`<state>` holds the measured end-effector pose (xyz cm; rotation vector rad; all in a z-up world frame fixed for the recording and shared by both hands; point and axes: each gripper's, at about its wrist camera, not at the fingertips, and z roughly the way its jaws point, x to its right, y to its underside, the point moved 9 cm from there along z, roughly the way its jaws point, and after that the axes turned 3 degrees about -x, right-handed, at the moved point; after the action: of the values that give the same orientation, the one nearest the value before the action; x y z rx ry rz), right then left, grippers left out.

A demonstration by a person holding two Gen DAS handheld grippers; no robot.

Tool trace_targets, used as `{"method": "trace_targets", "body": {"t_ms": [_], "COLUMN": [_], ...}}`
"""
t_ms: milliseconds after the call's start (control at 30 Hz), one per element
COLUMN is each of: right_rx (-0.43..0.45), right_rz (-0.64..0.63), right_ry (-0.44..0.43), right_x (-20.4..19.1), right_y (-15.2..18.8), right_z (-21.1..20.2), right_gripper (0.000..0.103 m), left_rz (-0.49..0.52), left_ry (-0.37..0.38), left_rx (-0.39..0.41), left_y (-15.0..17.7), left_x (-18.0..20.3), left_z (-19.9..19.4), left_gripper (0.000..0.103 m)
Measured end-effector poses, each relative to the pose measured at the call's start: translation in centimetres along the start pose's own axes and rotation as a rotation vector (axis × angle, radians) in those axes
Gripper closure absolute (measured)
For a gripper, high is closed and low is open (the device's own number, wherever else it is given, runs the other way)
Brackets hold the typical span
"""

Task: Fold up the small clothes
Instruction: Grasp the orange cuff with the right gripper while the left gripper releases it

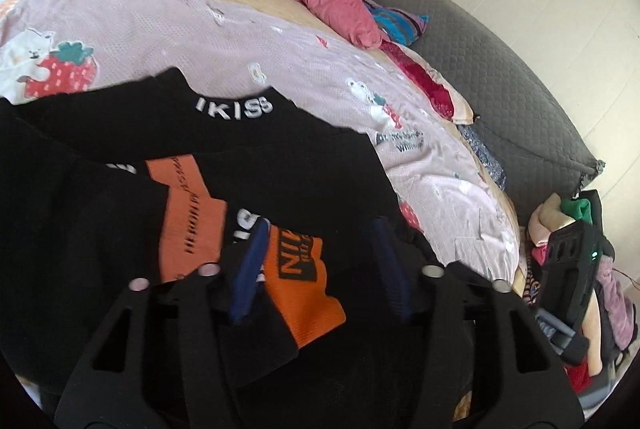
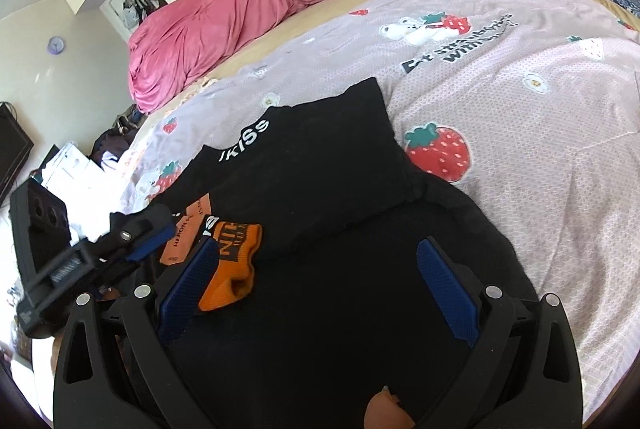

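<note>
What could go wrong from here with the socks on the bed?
1. The orange sock lies loose between the open left tongs; closing now may also pinch black cloth beneath.
2. Black socks overlap in a pile, so one pull could drag several.
3. The right tongs hang open close by, beside the orange sock; the two tongs could collide.

Mid-frame lie black small clothes point(image 2: 320, 165) with white lettering and orange bands point(image 1: 304, 289) printed in black. Beneath, a pale pink bedspread point(image 2: 520, 149) carries red strawberries (green-topped) and white bears. Upper left sits a rose-pink quilt point(image 2: 240, 13). At upper right in the left wrist view, a grey quilted pillow point(image 1: 500, 77).
</note>
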<state>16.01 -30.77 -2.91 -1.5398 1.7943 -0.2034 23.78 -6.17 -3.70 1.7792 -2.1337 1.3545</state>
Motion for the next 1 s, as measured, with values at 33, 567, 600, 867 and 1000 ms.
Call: {"method": "trace_targets", "body": {"t_ms": [33,567,600,867,1000], "right_rx": [-0.008,-0.193,-0.187,-0.144,-0.100], "right_rz": [-0.012,-0.248,-0.249,-0.291,-0.320], "right_ry": [-0.007,0.038,0.033,-0.061,-0.114], "right_x": [-0.5,-7.4,-7.4,-10.5,-12.3], "right_y": [0.1,2.1,2.1,2.2,0.7], "right_z": [0.4,9.9,10.0,9.5,7.7], "right_gripper": [0.005,0.038,0.048,0.083,0.087], "left_rz": [-0.005,-0.113,-0.128,-0.232,-0.259], "left_ry": [-0.004,-0.324,-0.333,-0.382,-0.397], "left_rx": [0.016,0.248,0.256,0.323,0.328], "left_y": [-0.4,-5.4,-5.5,-5.8,-5.7], "left_x": [-0.3,-10.9,-11.6,-15.9,-17.1], "left_z": [-0.6,-11.1,-11.7,-15.8,-16.5], "left_gripper": [0.047,0.009,0.009,0.009,0.009]}}
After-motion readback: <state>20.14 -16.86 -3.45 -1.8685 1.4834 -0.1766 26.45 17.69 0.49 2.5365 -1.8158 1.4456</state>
